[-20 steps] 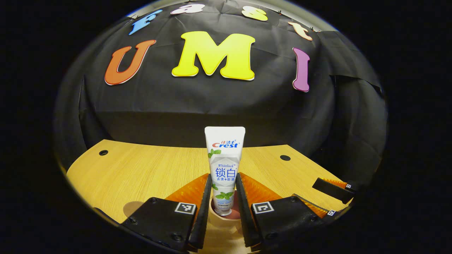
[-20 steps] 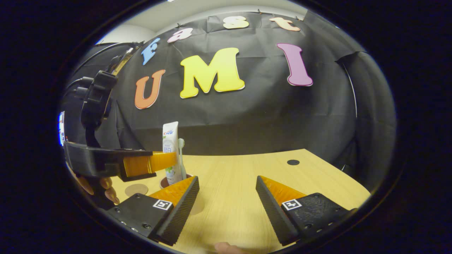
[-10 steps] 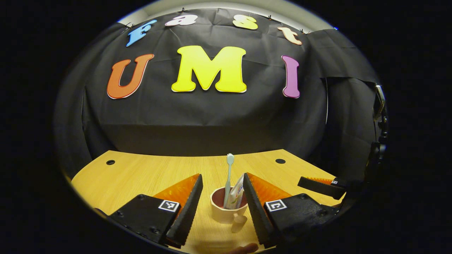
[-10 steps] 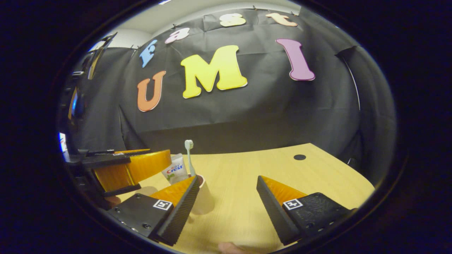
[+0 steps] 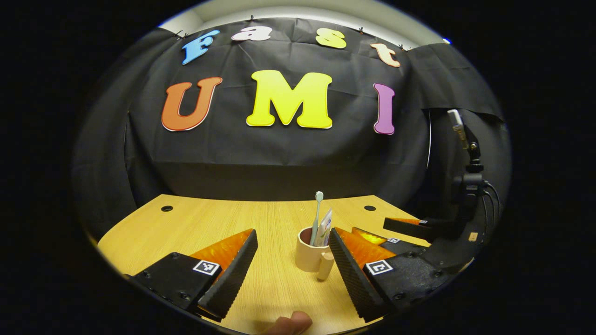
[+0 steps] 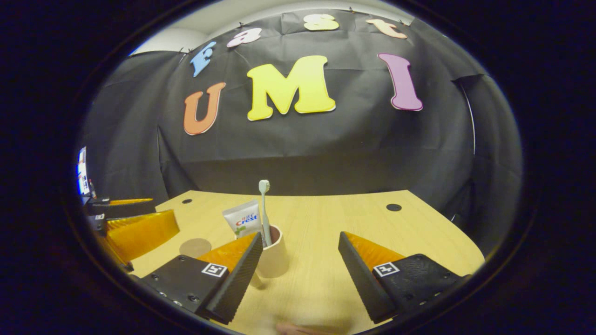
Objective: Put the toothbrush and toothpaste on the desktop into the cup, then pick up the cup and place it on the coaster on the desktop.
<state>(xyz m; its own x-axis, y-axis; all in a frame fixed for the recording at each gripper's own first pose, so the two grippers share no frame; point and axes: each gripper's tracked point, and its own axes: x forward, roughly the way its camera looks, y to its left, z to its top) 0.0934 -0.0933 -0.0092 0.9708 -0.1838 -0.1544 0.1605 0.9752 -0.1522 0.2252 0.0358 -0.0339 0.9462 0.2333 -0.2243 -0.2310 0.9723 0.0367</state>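
A beige cup [image 5: 308, 255] with a handle stands on the wooden desktop [image 5: 219, 223]. A pale green toothbrush [image 5: 317, 211] stands upright in it and a white toothpaste tube [image 5: 326, 225] leans beside the brush. My left gripper [image 5: 293, 235] is open, drawn back from the cup, which sits close to its right finger. In the right gripper view the cup [image 6: 277, 260] stands partly behind the left finger of my open right gripper [image 6: 300, 235], with the toothbrush [image 6: 264, 204] and toothpaste tube [image 6: 243, 218] sticking out. A round brown coaster [image 6: 195, 247] lies left of the cup.
The right gripper [image 5: 409, 228] shows at the right of the left gripper view, just beyond the cup. The left gripper [image 6: 135, 228] shows at the left edge of the right gripper view. Dark holes [image 5: 166, 208] mark the desktop's far corners. A person's fingertip [image 5: 291, 321] shows at the bottom.
The left gripper let go of the toothpaste, which dropped into the cup beside the toothbrush, then opened wide and pulled back. The right gripper stayed open and turned slightly toward the cup.
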